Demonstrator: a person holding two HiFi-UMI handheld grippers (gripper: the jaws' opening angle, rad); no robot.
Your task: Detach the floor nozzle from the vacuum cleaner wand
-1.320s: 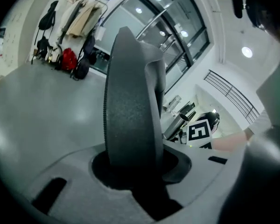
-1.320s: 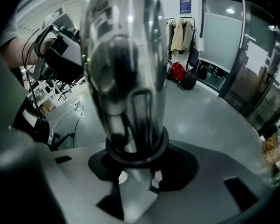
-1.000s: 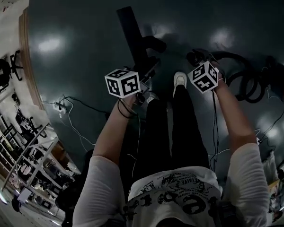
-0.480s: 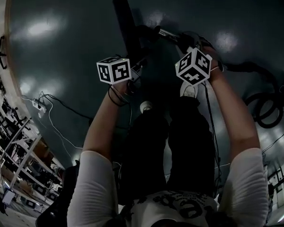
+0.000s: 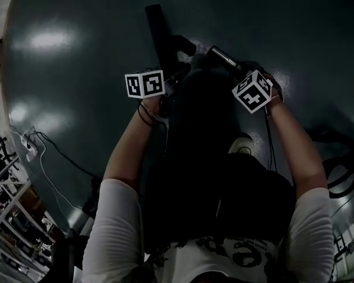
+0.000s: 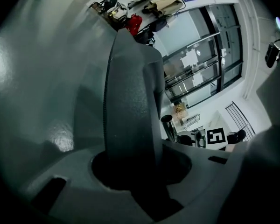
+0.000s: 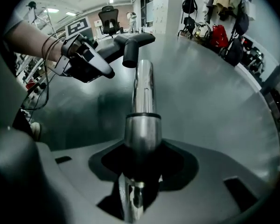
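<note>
The black floor nozzle (image 5: 160, 33) is low over the dark floor, with its short neck (image 7: 130, 50) pointing toward the metal wand (image 5: 222, 56). My left gripper (image 5: 170, 86) is shut on the nozzle's body (image 6: 130, 101), which fills the left gripper view. My right gripper (image 5: 241, 75) is shut on the shiny wand (image 7: 142, 115), which runs out of the jaws to the neck. The wand's far end is right by the neck, and I cannot tell whether the two are joined. My left gripper (image 7: 86, 59) also shows in the right gripper view.
The person crouches, knees between the arms. A coiled black hose (image 5: 342, 178) lies on the floor at the right, and cables (image 5: 44, 155) trail at the left by shelving (image 5: 6, 217). An office chair (image 7: 109, 17) and hanging bags (image 7: 219, 34) stand far off.
The person has gone from standing to crouching. Both grippers have come down toward the floor, still holding the nozzle and the wand.
</note>
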